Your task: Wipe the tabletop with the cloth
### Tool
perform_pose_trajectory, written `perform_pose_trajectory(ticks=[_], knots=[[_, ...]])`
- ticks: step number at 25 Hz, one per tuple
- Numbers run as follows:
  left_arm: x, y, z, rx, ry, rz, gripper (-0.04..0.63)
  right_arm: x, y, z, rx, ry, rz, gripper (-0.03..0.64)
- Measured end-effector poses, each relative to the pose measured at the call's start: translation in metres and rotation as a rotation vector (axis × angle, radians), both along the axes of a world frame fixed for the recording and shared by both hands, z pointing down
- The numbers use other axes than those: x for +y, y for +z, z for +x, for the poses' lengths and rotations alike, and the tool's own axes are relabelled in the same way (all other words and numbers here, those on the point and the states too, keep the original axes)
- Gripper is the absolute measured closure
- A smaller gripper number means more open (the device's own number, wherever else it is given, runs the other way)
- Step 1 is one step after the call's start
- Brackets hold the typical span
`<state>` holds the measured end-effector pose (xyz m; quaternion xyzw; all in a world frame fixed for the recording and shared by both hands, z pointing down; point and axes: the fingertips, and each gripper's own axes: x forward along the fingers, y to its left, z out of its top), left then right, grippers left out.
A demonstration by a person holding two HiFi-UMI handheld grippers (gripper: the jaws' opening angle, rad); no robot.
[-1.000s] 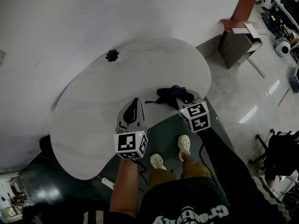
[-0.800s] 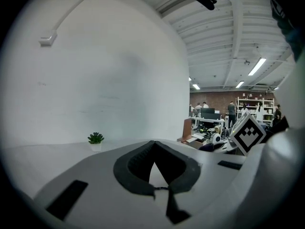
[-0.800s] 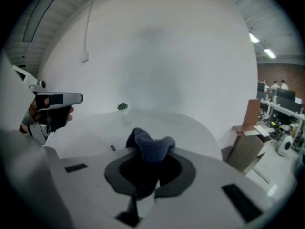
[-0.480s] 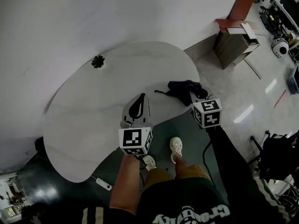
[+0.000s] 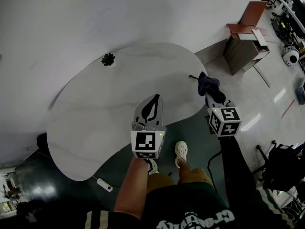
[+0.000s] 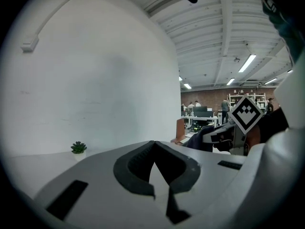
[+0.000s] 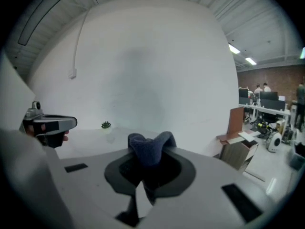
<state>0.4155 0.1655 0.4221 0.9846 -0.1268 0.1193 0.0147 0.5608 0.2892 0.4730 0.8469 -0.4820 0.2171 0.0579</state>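
Clamping a dark blue cloth (image 7: 149, 149) between its closed jaws, the right tool (image 5: 212, 99) hangs at the right-hand rim of the white bench (image 5: 95, 109). The cloth bunches up just past the tool's tips, over that rim; whether it touches the surface cannot be told. Well apart to that tool's left, the left tool (image 5: 154, 100) hovers above the bench's near edge, jaws shut tip to tip with nothing between them. A small potted plant (image 5: 108, 58) stands far ahead of the left tool, near the wall.
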Motion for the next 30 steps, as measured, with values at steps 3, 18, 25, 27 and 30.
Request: perform_pose_trajectory(ticks=[3,18,25,27,30], knots=[[-0.016,-0.004,-0.037,0.004,-0.042,0.008,0.6,-0.025,-0.004,-0.037,-0.007,-0.053,0.024,0.584],[-0.168,-0.009,-0.438,-0.069,-0.437,0.053,0.6,-0.246,-0.011,-0.465,-0.131,-0.614,0.096,0.584],[-0.212,-0.002,-0.633,-0.116,-0.642,0.05,0.6,-0.295,-0.006,-0.707,-0.271,-0.92,0.111,0.584],[-0.214,0.002,-0.674,-0.117,-0.698,0.038,0.6,-0.298,0.001,-0.753,-0.353,-0.97,0.117,0.584],[-0.217,0.012,-0.721,-0.133,-0.757,0.027,0.6,-0.299,0.03,-0.8,-0.417,-1.012,0.057,0.584]])
